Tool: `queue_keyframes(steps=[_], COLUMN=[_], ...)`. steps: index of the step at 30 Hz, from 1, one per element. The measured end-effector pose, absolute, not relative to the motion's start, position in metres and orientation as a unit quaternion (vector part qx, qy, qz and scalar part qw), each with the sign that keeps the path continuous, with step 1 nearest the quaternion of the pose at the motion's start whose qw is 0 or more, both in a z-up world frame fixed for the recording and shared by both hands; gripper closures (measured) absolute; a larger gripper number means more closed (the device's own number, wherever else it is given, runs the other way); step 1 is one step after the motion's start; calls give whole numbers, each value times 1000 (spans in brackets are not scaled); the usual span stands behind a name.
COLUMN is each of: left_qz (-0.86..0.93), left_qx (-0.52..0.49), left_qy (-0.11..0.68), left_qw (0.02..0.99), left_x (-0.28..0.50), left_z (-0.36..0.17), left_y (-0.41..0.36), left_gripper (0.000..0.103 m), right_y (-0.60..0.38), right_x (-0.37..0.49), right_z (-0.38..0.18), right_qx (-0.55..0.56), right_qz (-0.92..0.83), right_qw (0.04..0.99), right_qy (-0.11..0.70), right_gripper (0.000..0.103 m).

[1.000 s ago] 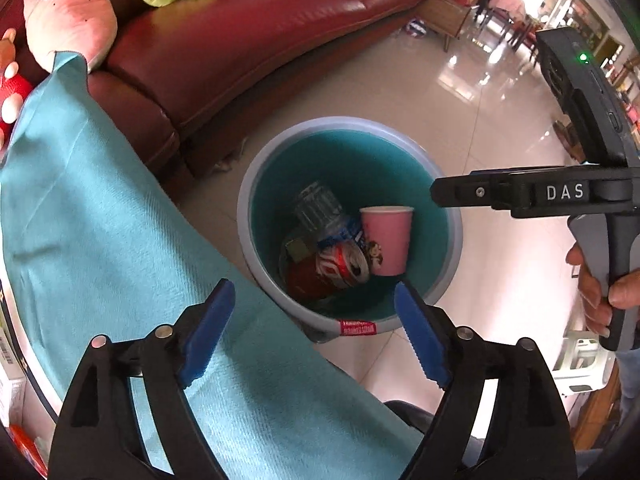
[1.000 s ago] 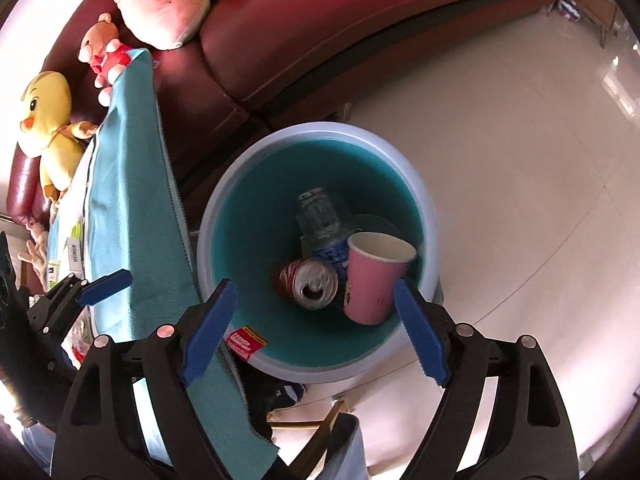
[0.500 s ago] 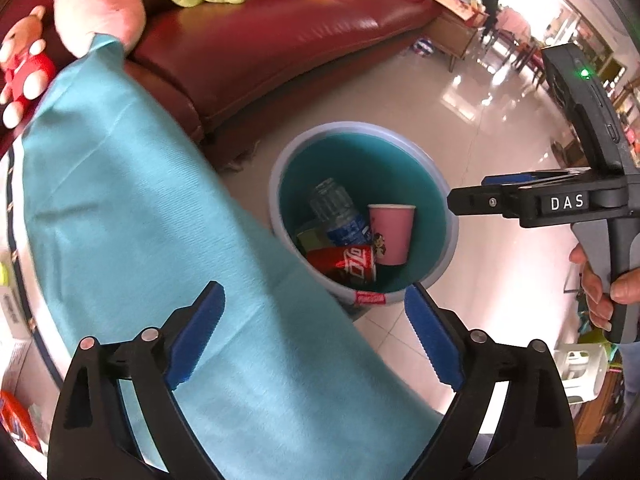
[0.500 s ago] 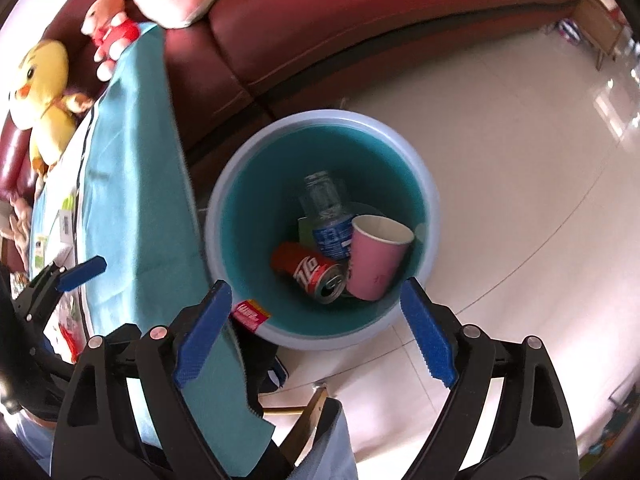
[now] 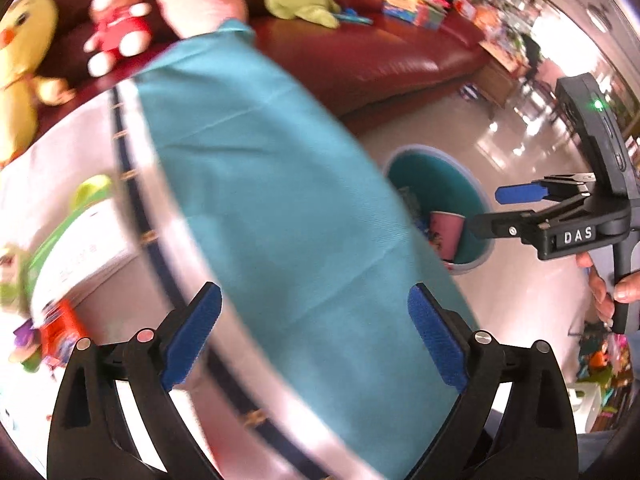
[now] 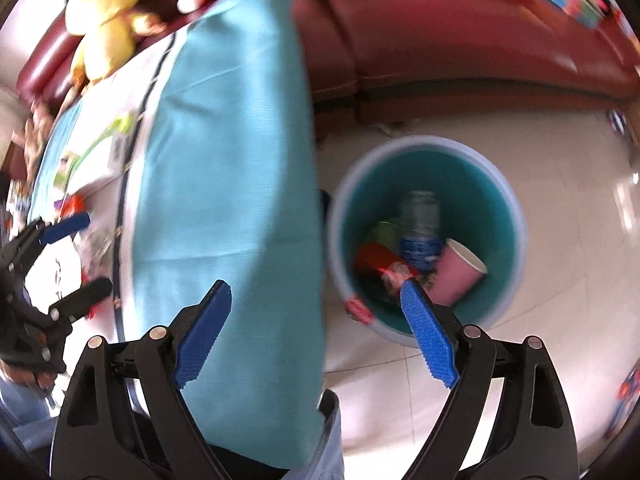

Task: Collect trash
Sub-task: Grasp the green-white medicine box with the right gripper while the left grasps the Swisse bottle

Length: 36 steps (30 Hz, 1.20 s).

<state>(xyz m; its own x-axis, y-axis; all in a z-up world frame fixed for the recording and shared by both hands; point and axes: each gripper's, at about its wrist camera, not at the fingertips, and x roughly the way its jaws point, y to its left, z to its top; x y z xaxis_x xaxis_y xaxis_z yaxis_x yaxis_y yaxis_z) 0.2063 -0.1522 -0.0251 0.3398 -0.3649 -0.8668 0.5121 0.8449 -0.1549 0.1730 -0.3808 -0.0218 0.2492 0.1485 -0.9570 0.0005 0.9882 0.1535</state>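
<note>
A round bin (image 6: 516, 216) with a teal inside stands on the floor beside the table; it also shows in the left wrist view (image 5: 468, 184). In it lie a pink paper cup (image 6: 460, 272), a red can (image 6: 380, 258) and a clear bottle (image 6: 420, 220). My right gripper (image 6: 316, 340) is open and empty, over the table's edge and the bin. My left gripper (image 5: 316, 340) is open and empty above the teal tablecloth (image 5: 280, 200). Small wrappers (image 5: 52, 332) lie on the table at the left.
A dark red sofa (image 6: 460, 40) with plush toys (image 6: 104, 20) runs behind the table and bin. A white and green box (image 5: 80, 240) lies on the table. Shiny tiled floor (image 6: 560, 360) lies right of the bin.
Both grippers have drawn back from the bin and swung left toward the table. The bin now sits farther right and smaller in both views. Both stay open.
</note>
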Motion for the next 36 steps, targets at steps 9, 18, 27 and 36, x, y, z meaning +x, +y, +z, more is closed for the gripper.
queue_keyframes(steps=[9, 18, 27, 36], left_qz=[-212, -135, -92, -84], left_qx=[35, 4, -15, -10], left_qy=[490, 495, 502, 525], left_qw=[845, 858, 860, 847], left_x=[199, 205, 241, 301], left_z=[-7, -10, -23, -52], left_y=[-41, 71, 142, 145], left_gripper=[8, 7, 7, 7], right_y=[-270, -151, -62, -37], right_x=[190, 226, 271, 310], right_z=[5, 10, -7, -44], right_qx=[-86, -217, -349, -397], right_qz=[127, 215, 311, 343], right_qw=[794, 756, 704, 660], right_qy=[587, 580, 534, 538], right_gripper=[20, 20, 20, 20])
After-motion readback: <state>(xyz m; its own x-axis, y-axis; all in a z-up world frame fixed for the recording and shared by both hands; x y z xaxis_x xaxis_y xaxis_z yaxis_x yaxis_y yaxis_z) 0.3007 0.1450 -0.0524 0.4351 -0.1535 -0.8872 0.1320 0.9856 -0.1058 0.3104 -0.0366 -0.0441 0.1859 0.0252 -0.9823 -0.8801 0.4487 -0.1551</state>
